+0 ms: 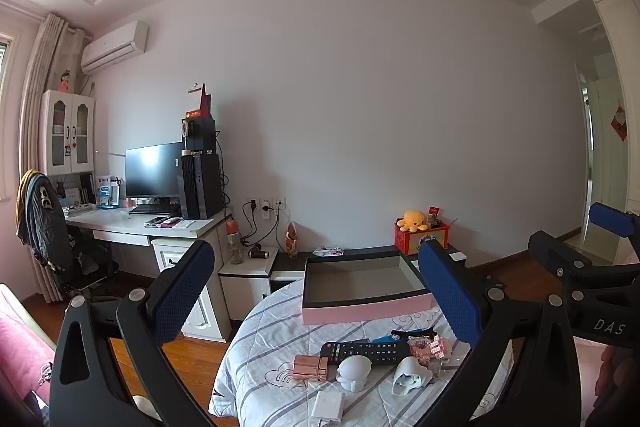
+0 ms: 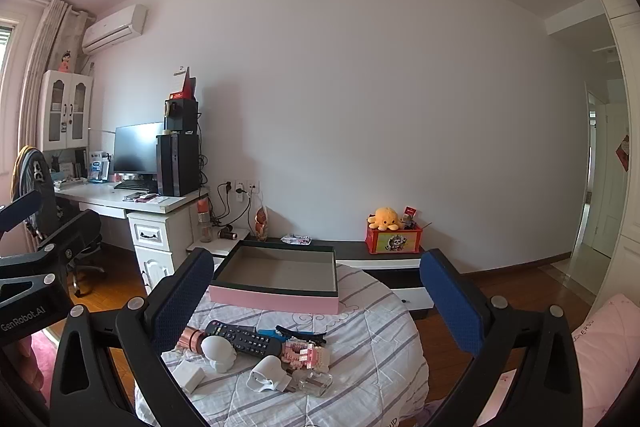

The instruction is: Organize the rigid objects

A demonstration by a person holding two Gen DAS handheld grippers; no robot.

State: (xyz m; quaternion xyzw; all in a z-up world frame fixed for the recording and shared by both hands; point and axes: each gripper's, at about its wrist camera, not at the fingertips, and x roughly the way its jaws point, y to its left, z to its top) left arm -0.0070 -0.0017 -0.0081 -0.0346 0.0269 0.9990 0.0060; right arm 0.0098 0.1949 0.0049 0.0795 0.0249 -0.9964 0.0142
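While both grippers hang back from the quilted table [image 2: 372, 359], nothing is held. The left gripper [image 1: 316, 291] stands wide open and empty; so does the right gripper [image 2: 316, 291]. Left to right on the quilt lie a copper case [image 1: 310, 367], a white figure [image 1: 354, 371], a black remote [image 1: 366, 351], a white cup [image 1: 408, 373] and pink blocks [image 1: 428, 347]. The remote's long axis runs left to right, across both sets of fingers, below and ahead of them. The pink box [image 2: 276, 275] sits empty behind the pile. The right gripper looks slightly nearer the clutter and tips a little downward, so it seems better placed for a first pick.
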